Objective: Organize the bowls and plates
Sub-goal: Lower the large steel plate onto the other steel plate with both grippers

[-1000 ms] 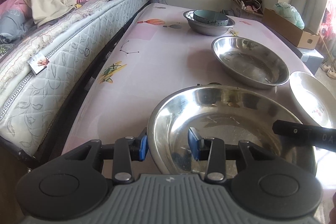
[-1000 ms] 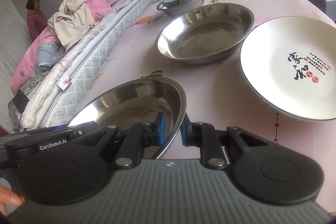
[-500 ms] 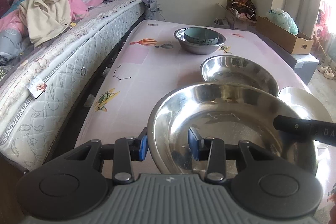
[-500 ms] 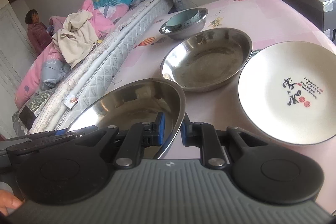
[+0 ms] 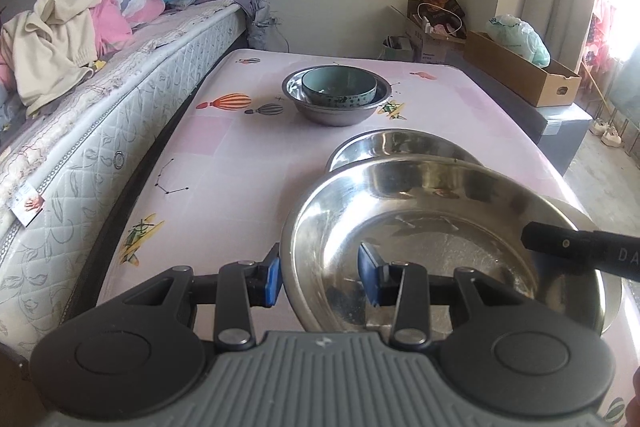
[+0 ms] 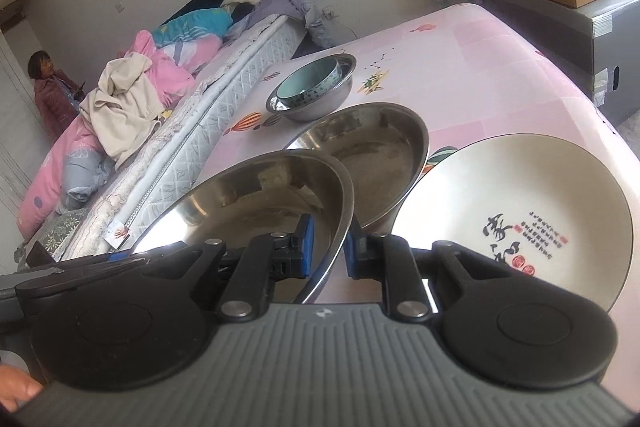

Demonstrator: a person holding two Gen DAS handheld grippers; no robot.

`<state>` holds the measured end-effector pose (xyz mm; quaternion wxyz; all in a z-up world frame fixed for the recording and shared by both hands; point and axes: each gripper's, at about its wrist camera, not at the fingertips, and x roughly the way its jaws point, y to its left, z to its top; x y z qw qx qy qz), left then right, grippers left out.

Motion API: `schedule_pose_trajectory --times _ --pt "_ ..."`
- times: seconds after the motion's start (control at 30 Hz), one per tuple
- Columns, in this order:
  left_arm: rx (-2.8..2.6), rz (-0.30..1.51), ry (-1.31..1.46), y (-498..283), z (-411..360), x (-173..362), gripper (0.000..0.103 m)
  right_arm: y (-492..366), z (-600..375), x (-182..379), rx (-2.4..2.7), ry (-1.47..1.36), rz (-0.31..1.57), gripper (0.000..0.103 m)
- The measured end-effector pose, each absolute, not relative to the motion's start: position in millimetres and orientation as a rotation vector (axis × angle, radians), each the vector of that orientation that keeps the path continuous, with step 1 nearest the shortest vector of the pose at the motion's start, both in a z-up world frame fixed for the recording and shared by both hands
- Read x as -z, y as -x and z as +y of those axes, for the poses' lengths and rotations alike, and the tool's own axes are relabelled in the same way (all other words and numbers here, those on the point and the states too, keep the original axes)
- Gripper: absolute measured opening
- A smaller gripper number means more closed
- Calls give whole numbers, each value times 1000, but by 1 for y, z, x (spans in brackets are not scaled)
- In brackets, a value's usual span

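Left tool straddles the near-left rim of the steel pan, one pad outside, one inside; jaws fairly wide, so whether the pads actually pinch the wall can't be told. Right tool is clenched on the same pan's right rim, pads on both sides of the thin edge. Pan looks lifted off the table, carried between both tools and tilted a bit.

Landmark: second steel pan. It sits on the table straight ahead of the held pan, just beyond its far rim, partly hidden behind it in the left view. Left and further back from it: steel bowl with a teal bowl inside. Right of it, just beside: white plate with black writing.

Key relation: target pan is dead ahead of both tools and lower, both hands about equally near. Likely next move is forward and down to nest one pan in the other.
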<state>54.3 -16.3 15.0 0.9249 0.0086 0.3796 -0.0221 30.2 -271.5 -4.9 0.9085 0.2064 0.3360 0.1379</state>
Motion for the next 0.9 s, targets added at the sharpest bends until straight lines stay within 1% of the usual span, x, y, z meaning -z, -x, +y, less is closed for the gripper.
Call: schedule_pose_trajectory --times 0.4,0.7,0.9 --pt "72 848 -2 -126 -35 7 40 -100 -294 17 -230 -414 752 18" --pt "77 902 -3 -155 -36 27 40 -139 -287 30 -205 -369 802 18" --pt "72 900 -34 -165 -40 33 39 -154 -284 40 -181 -348 822 19"
